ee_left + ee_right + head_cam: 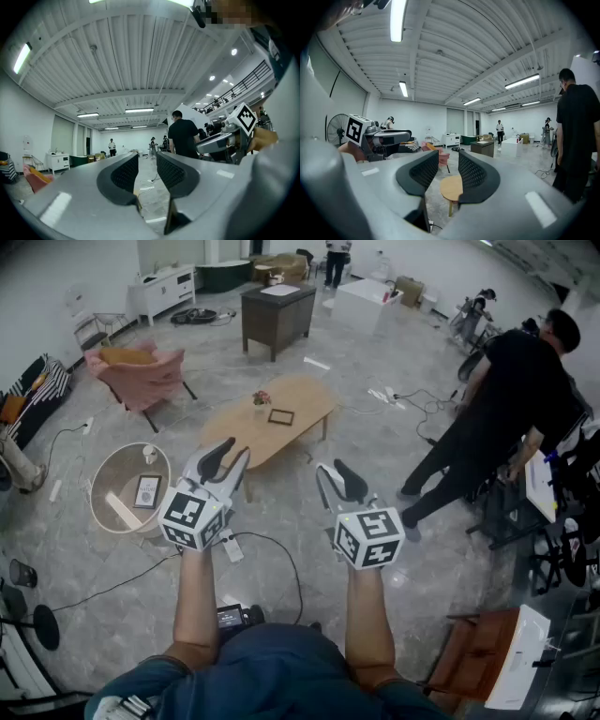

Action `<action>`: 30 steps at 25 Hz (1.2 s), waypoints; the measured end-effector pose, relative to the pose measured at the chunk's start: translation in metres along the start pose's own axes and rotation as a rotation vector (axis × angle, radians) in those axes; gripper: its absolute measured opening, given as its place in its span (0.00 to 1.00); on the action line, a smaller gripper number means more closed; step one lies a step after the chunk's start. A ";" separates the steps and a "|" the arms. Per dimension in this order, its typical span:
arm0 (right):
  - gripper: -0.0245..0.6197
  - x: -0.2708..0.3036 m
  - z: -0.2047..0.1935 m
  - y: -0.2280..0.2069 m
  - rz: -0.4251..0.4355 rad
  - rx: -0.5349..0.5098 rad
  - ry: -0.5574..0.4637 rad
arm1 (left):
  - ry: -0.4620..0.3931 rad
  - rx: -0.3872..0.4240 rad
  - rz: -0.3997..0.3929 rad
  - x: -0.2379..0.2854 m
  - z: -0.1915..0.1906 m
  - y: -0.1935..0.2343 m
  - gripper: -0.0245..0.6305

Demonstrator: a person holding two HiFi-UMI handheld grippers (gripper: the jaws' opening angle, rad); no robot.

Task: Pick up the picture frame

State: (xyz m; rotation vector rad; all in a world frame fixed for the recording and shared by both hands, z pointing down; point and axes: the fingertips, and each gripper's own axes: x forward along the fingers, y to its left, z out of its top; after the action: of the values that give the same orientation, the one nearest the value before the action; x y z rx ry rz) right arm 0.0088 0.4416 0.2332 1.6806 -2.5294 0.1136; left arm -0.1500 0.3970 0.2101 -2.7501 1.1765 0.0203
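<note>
The picture frame (pixel 280 416) lies flat on the oval wooden table (pixel 305 395), near its middle, with a small pot of flowers (pixel 261 400) just beside it. It is dark-edged, and too small in the head view for its contents to be read. A second, similar frame (pixel 147 491) lies on the round glass table (pixel 108 474) to the left. Which of the two the task means cannot be told.

Both frames are well apart from the grippers. The left gripper (pixel 230 453) and the right gripper (pixel 336 473) are held out in front of the person, side by side, above bare floor. In the left gripper view the left gripper (pixel 147 169) has its fingers apart with nothing between them. Only floor and a loose cable show through the gap, and neither table is visible. In the right gripper view the right gripper (pixel 448 171) likewise has its fingers parted and empty. Part of the wooden table (pixel 451 187) shows low in the gap, nearly edge-on and partly covered by the pads, so the frame cannot be made out there.

Farther off stand a pink armchair (pixel 141 376) and a dark cabinet (pixel 277 320). A person in black (pixel 511 399) bends at the right, partly cut off by the picture's edge.
</note>
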 end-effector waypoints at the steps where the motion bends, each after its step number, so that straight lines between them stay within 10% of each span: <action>1: 0.26 0.002 0.000 0.000 -0.001 0.001 0.001 | 0.000 0.000 0.001 0.000 -0.001 0.002 0.22; 30: 0.26 0.062 -0.004 0.021 -0.063 0.013 0.027 | -0.017 -0.063 -0.032 0.010 -0.034 0.068 0.22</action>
State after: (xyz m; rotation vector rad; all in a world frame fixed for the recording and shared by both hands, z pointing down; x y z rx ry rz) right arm -0.0341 0.3940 0.2448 1.7492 -2.4589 0.1473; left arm -0.1935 0.3382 0.2341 -2.8169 1.1464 0.0779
